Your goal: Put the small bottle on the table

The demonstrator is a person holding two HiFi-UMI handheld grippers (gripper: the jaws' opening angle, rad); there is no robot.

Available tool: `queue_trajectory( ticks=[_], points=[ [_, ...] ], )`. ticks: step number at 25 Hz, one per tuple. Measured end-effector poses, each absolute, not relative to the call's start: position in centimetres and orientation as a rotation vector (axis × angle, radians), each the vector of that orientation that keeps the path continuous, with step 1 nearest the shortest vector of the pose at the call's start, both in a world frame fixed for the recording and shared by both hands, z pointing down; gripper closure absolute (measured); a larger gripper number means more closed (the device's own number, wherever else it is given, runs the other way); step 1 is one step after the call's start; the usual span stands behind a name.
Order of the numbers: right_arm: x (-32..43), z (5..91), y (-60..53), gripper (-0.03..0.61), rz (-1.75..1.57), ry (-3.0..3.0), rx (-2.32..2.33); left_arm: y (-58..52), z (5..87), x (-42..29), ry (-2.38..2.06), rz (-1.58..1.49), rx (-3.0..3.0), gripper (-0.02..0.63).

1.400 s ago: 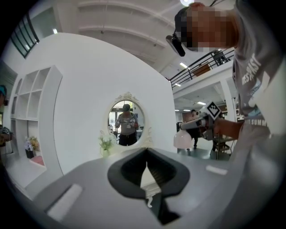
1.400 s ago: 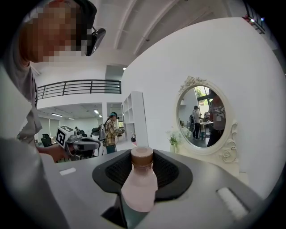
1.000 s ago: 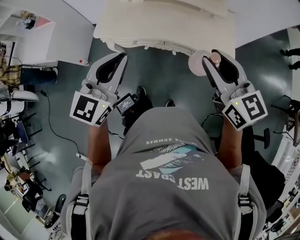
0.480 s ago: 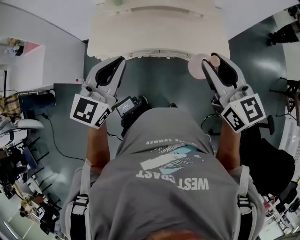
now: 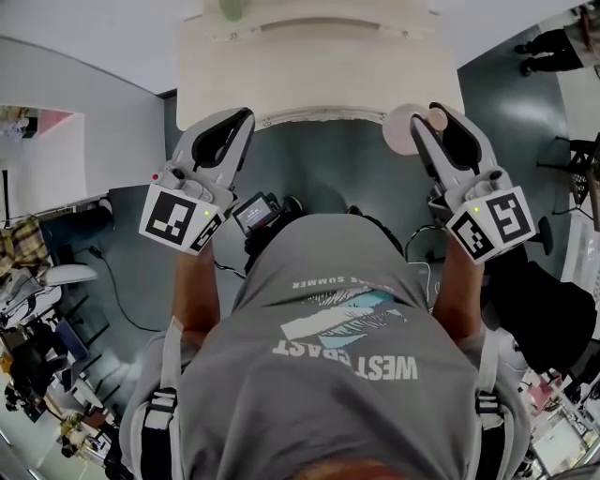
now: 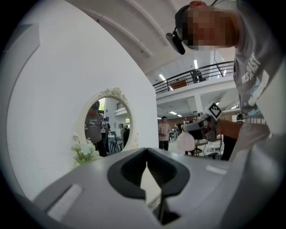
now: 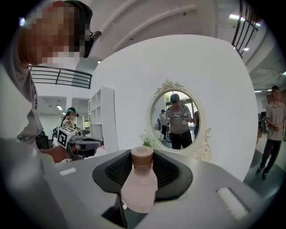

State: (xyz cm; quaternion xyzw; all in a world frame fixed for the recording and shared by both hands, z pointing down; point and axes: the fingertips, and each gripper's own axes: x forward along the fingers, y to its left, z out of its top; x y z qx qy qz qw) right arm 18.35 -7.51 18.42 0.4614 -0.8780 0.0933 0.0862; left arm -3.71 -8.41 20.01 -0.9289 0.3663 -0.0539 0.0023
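Note:
The small bottle is pale pink with a brown cap. My right gripper is shut on it, with the body upright between the dark pads. It hangs at the front right edge of the white dressing table. My left gripper is held level with it at the table's front left edge, shut with nothing in it. The left gripper view shows the jaws touching at the tips and, further off, the bottle.
An oval mirror in a cream frame stands on the table against a white panel, with white flowers beside it. A green thing sits at the table's back. A person stands to the right. The floor below is dark.
Both grippers have moved forward to the table. The bottle now overlaps the table's front edge, where before it hung over the floor. The grip on it is unchanged.

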Motion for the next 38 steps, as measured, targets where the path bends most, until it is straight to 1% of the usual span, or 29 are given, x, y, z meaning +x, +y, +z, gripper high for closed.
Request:
queue_trajectory(
  ticks=[7, 14, 26, 38],
  points=[
    [14.3, 18.0, -10.3, 0.431, 0.244, -2.611, 1.383, -11.0, 21.0, -8.5, 1.164, -0.156, -2.915, 0.611],
    [12.1, 18.6, -13.9, 0.431, 0.232, -2.661, 1.274, -12.4, 21.7, -11.6, 1.318, -0.160, -2.856, 0.611],
    [7.7, 18.6, -19.3, 0.431, 0.223, -2.775, 1.004, -12.8, 20.7, -14.8, 1.597, -0.169, -2.720, 0.611],
    [3.7, 21.5, -23.3, 0.431, 0.280, -2.788, 0.806, -12.8, 22.8, -17.4, 1.802, -0.216, -2.660, 0.611]
  ],
)
